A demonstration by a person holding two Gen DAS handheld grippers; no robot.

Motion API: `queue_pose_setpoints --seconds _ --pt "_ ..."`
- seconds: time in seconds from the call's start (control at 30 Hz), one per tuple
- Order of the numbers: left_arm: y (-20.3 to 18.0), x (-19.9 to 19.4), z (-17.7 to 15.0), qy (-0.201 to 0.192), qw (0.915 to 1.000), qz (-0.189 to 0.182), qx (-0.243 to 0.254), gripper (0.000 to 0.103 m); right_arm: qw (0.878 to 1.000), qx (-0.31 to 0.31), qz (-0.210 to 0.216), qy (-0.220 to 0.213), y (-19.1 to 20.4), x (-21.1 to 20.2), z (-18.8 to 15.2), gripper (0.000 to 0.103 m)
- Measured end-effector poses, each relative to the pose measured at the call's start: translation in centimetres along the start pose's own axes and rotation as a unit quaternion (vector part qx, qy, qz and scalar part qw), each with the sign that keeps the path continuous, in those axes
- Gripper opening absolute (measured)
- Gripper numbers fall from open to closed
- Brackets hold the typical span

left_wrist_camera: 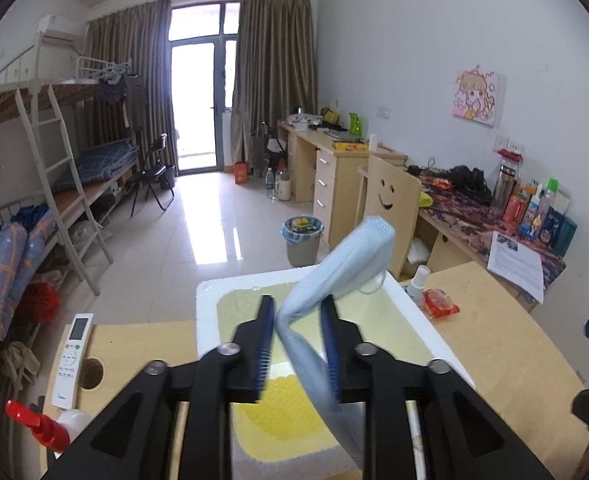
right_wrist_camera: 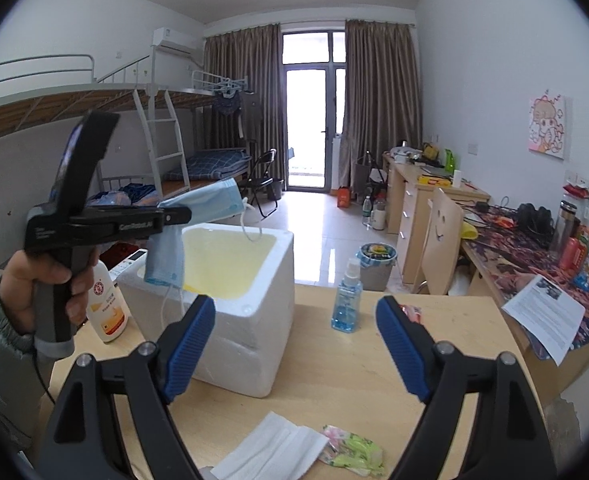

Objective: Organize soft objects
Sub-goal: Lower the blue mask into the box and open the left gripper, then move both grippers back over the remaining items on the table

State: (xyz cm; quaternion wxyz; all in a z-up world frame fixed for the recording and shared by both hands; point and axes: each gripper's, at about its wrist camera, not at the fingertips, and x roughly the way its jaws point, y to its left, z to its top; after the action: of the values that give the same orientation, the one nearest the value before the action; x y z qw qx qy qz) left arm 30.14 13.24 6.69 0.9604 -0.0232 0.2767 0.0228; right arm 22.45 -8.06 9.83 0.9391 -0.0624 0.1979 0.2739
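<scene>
The blue mask [left_wrist_camera: 334,276] was draped between the partly parted jaws of the left gripper [left_wrist_camera: 298,312], above the foam box's rim [right_wrist_camera: 254,304]. The right gripper [right_wrist_camera: 294,320] was held wide and empty over bare tabletop [right_wrist_camera: 354,380].

Daylight floods in through the balcony door [left_wrist_camera: 198,92], blown out white, with glare streaking the floor tiles [left_wrist_camera: 210,236]. Fisheye bends both views (black vignette at corners). The blue mask [left_wrist_camera: 334,280] is motion-blurred; elsewhere shadows are soft.
</scene>
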Motion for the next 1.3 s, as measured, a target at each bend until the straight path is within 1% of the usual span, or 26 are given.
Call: queue_pose_setpoints --seconds 0.07,0.1,0.17,0.27,0.43,0.63,0.73,0.83,0.9,0.97,1.17,1.3 --pt "0.0 0.2 0.0 0.004 1.0000 0.005 -0.002 0.051 1.000 0.004 -0.003 -0.001 -0.3 -0.1 -0.1 0.086" --pt "-0.2 0.3 0.0 0.001 0.9999 0.011 -0.005 0.057 1.000 0.006 -0.003 -0.001 -0.3 -0.2 -0.2 0.086" --pt "-0.1 0.1 0.0 -0.005 0.9998 0.018 -0.009 0.080 1.000 0.008 -0.004 -0.003 -0.6 -0.4 -0.6 0.086" --pt "0.1 -0.8 -0.1 -0.017 0.9995 0.020 -0.017 0.095 1.000 0.007 -0.006 -0.004 -0.7 -0.7 -0.7 0.086" --pt "-0.5 -3.1 -0.3 -0.035 0.9992 0.018 -0.010 0.100 1.000 0.010 -0.004 -0.007 -0.6 -1.0 -0.9 0.086" --pt "-1.2 -6.9 -0.9 -0.065 0.9978 0.011 0.004 0.101 1.000 0.008 0.001 -0.013 0.0 -2.0 -1.0 0.087" --pt "-1.5 -8.7 -1.2 -0.079 0.9968 0.009 0.006 0.102 1.000 0.005 0.006 -0.021 0.3 -2.9 -1.0 0.095" --pt "-1.9 -10.6 -1.7 -0.090 0.9959 0.003 0.008 0.102 0.999 0.004 0.007 -0.031 0.7 -4.0 -1.0 0.098" --pt "-2.1 -12.0 -2.3 -0.098 0.9951 -0.002 0.010 0.102 0.999 0.002 0.007 -0.039 1.0 -4.9 -1.1 0.102" --pt "-2.6 -12.8 -2.8 -0.100 0.9948 -0.011 0.015 0.102 0.999 0.002 0.006 -0.046 1.2 -5.7 -1.1 0.103" --pt "-3.3 -15.8 -4.3 -0.118 0.9926 -0.001 0.026 0.102 0.999 -0.001 0.008 -0.053 2.2 -7.6 -1.5 0.103" --pt "-3.5 -17.2 -5.8 -0.116 0.9929 -0.006 0.023 0.102 0.998 -0.002 0.007 -0.057 2.9 -8.9 -2.0 0.103"
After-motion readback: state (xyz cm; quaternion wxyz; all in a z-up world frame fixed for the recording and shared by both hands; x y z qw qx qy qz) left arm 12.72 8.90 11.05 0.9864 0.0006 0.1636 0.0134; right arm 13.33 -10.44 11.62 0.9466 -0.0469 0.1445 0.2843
